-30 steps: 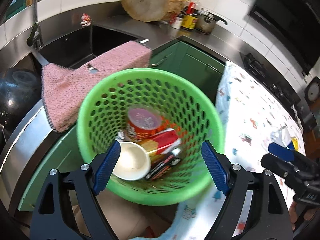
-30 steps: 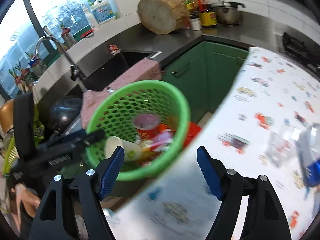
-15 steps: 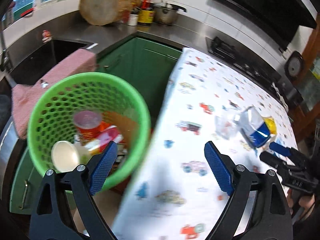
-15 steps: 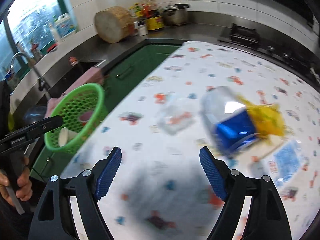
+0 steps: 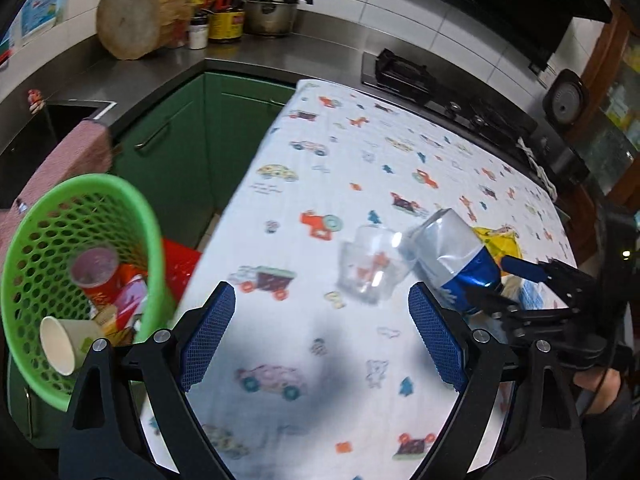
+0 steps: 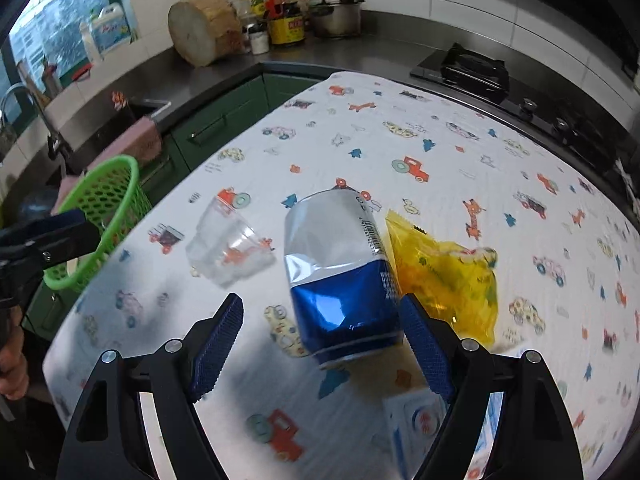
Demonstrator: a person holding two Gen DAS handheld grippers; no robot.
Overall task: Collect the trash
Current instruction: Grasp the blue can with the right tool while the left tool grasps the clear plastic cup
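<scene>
Left hand-held gripper [image 5: 320, 336]: it is hovering over the near left part of the bench, fingers spread wide and gripping nothing; its blue pads [image 5: 206, 338] are standing well apart.
Green basket [image 5: 48, 236]: it is sitting off the bench's left edge, holding a red cup [image 5: 94, 274], a white paper cup [image 5: 60, 344] and wrappers.
Pink towel [image 5: 68, 156]: it is hanging behind the basket, by the sink.
Bench [image 6: 440, 140]: it is wearing a white cloth printed with cars and animals, and is filling the middle of both views.
Room: a steel counter is running along the far side, carrying a round wooden block [image 6: 202, 28], bottles and a steel pot [image 6: 338, 14]; a gas stove [image 6: 480, 70] is sitting far right.
Clear plastic cup [image 6: 228, 248]: it is lying on its side on the cloth, left of the can and ahead of the left gripper.
Crushed can [image 6: 340, 276]: silver and blue, it is lying between the right gripper's fingers, close to the right pad; whether it is touching is hard to tell.
Right hand-held gripper [image 6: 324, 350]: it is reaching low over the bench, fingers wide apart and not yet closing on the can.
Yellow wrapper [image 6: 448, 272]: it is lying just right of the can.
Blue-and-white packet [image 6: 420, 420]: it is lying near the right gripper's right finger, blurred.
</scene>
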